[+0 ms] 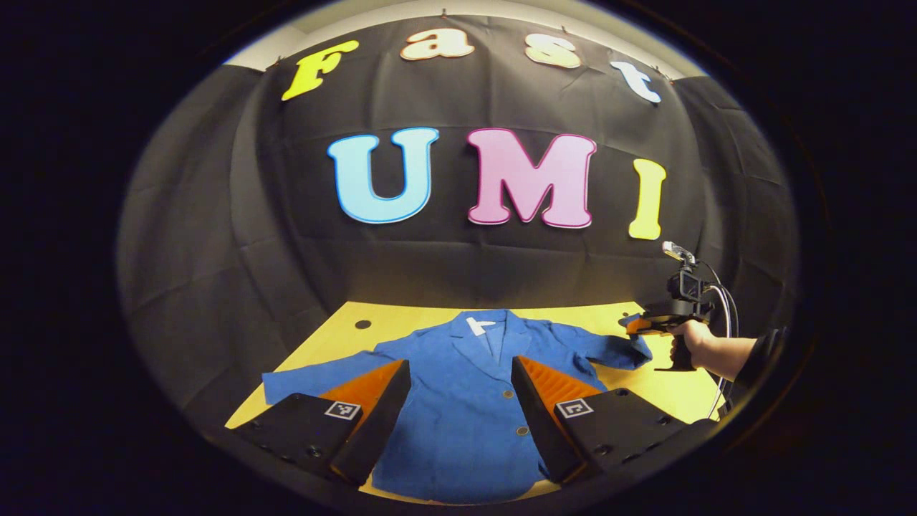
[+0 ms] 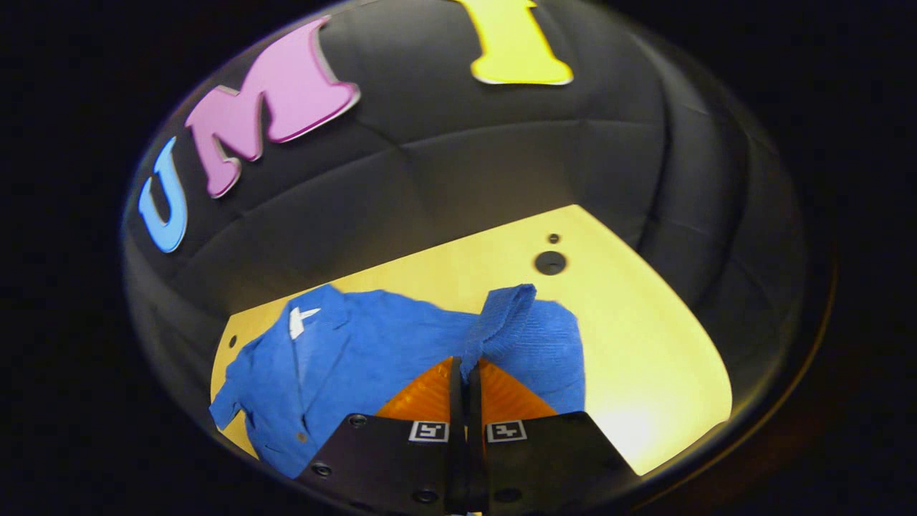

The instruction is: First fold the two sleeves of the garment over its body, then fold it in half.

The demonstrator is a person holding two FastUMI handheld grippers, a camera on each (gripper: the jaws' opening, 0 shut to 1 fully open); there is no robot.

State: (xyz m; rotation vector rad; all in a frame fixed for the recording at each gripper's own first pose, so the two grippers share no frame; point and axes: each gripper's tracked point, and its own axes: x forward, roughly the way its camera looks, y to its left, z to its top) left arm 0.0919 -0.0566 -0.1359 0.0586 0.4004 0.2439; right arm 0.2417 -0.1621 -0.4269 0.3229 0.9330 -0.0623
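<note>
The right gripper (image 2: pixel 466 376) pinches the blue woven jacket's (image 1: pixel 458 401) sleeve cuff (image 2: pixel 505 308); it should carry it across the body. The left gripper (image 1: pixel 458 408) hovers spread.

Left gripper (image 1: pixel 458 401) gapes wide; right gripper (image 2: pixel 466 373) is closed tight.

Black, wedge-shaped left tongs (image 1: pixel 461 401) with ribbed inner faces, a small square black-and-white marker on each block and round screw heads along the lower edges. Same build on the right tongs (image 2: pixel 466 373): two square markers side by side, screws at the corners. Farther off in the left gripper view, a black pistol handle topped by a small camera module, looping black cables, a hand (image 1: pixel 691 342), a dark sleeve (image 1: pixel 759 355).
</note>
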